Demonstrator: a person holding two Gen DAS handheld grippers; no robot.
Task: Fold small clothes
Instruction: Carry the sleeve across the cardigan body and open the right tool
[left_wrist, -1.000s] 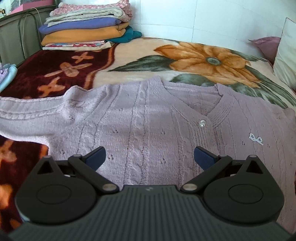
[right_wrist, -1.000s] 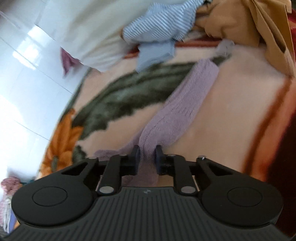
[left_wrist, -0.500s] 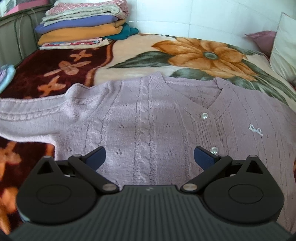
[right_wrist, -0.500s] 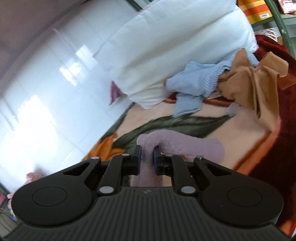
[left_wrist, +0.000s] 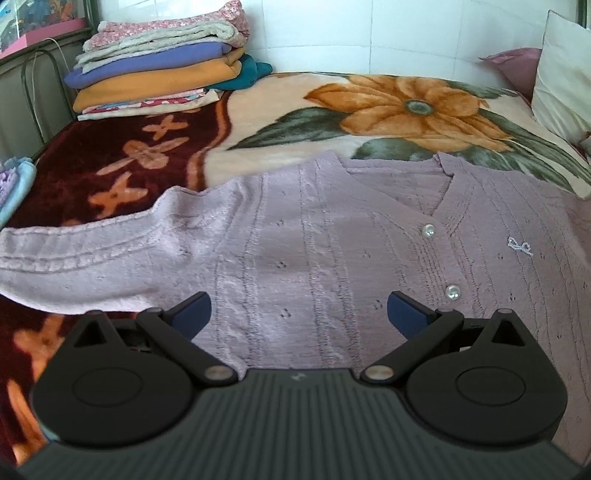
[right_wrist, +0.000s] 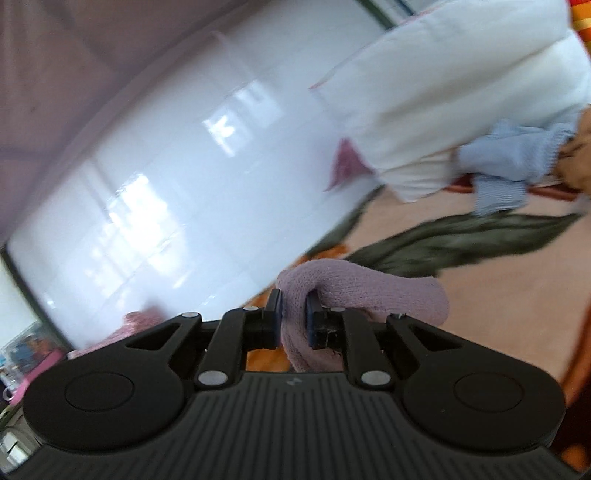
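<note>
A lilac knitted cardigan (left_wrist: 314, 251) lies flat, front up, on the flowered blanket (left_wrist: 369, 107), its one sleeve stretched out to the left (left_wrist: 74, 258). My left gripper (left_wrist: 299, 314) is open and empty, hovering over the cardigan's lower body. My right gripper (right_wrist: 293, 317) is shut on the cardigan's other sleeve (right_wrist: 354, 288), lifted off the blanket; the cuff end curls over to the right of the fingers. The right wrist view is tilted and blurred.
A stack of folded clothes (left_wrist: 159, 74) stands at the far left of the bed by the tiled wall. A white pillow (left_wrist: 565, 99) lies at the right. Loose blue clothes (right_wrist: 517, 158) and a white pillow (right_wrist: 461, 92) lie beyond the held sleeve.
My right gripper has lifted the sleeve off the blanket and swung it upward, the sleeve now doubling over. My left gripper has drawn back slightly along the cardigan, still open.
</note>
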